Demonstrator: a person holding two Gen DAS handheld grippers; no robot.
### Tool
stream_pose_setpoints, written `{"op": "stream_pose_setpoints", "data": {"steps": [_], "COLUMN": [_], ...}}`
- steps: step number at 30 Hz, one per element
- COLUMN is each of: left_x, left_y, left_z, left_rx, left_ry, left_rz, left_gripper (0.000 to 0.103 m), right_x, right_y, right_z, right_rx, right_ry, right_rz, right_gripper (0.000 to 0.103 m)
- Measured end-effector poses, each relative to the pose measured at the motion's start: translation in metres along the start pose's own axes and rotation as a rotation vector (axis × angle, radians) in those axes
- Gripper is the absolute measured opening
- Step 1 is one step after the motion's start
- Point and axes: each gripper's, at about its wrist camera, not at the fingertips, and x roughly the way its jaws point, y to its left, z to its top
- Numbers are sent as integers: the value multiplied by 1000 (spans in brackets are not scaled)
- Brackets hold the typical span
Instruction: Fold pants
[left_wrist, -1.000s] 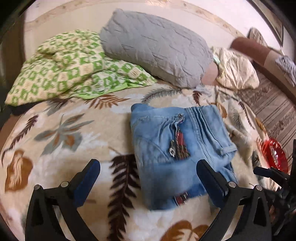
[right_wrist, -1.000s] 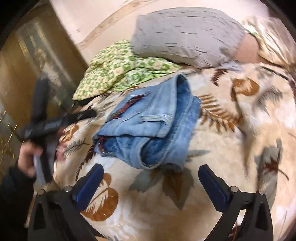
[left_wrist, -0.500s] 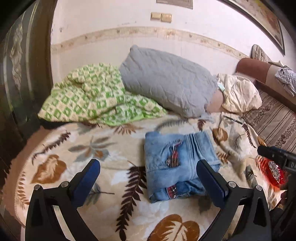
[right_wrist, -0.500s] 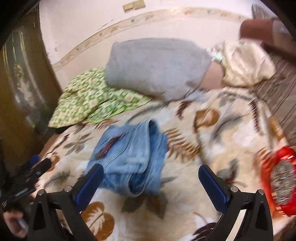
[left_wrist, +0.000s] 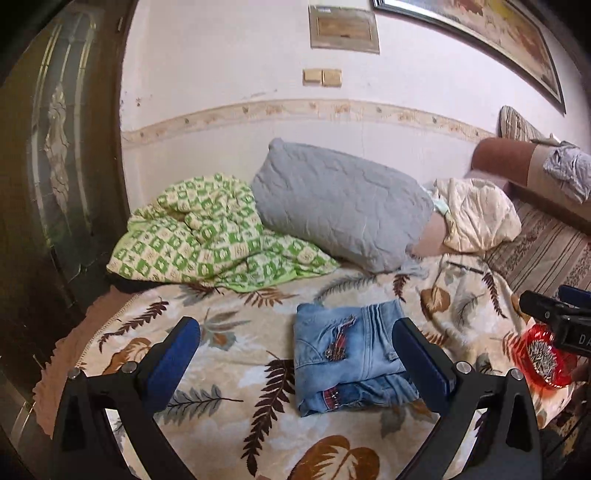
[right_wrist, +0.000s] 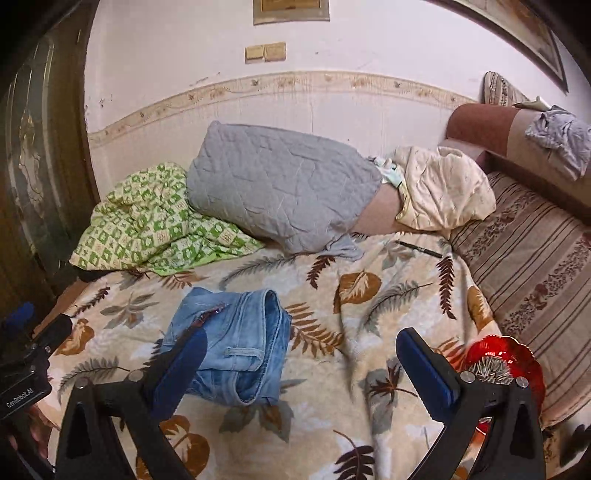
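Both claws — left claw (left_wrist: 295, 363) and right claw (right_wrist: 301, 369) — gape empty above the folded jeans (left_wrist: 349, 350), touching nothing.

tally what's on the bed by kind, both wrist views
Folded jeans: 1
Grey quilted pillow: 1
Green checked blanket: 1
Cream bundle: 1
Red glass dish: 1
Black pen: 1
Total: 6
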Motion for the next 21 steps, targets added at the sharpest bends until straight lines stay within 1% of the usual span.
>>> {"op": "stream_pose_setpoints", "data": {"steps": [2,5,7,10,13,16,21], "left_x": [-10,-21,-25,-29,-31,-31,-24], "left_y": [-2,-5,-8,-14,-17,-17,-13], "left_z": [-1,-9,-16,-29,-41,-54,-74], "left_rx": [-12,-34,-35,-9,-1,8,-21], "left_ry": [-5,9,11,21,39,60,116], "left_rz": [-11,-22,-20,12,18,25,26], "left_gripper": [103,103,103,103,103,103,103], "right_x": [-13,-29,-35,-41,-42,-38,-29], "right_y": [1,4,9,10,10,6,-1], "right_z": [-1,-7,-13,-26,-43,-61,-88], "right_rx": [4,-5,-29,-25,-8,1,22], "right_ry": [-21,-41,-39,-37,-10,21,81], "right_rz": [-2,-14,-27,-34,-28,-44,-56], "right_gripper": [103,103,103,103,103,103,103]}}
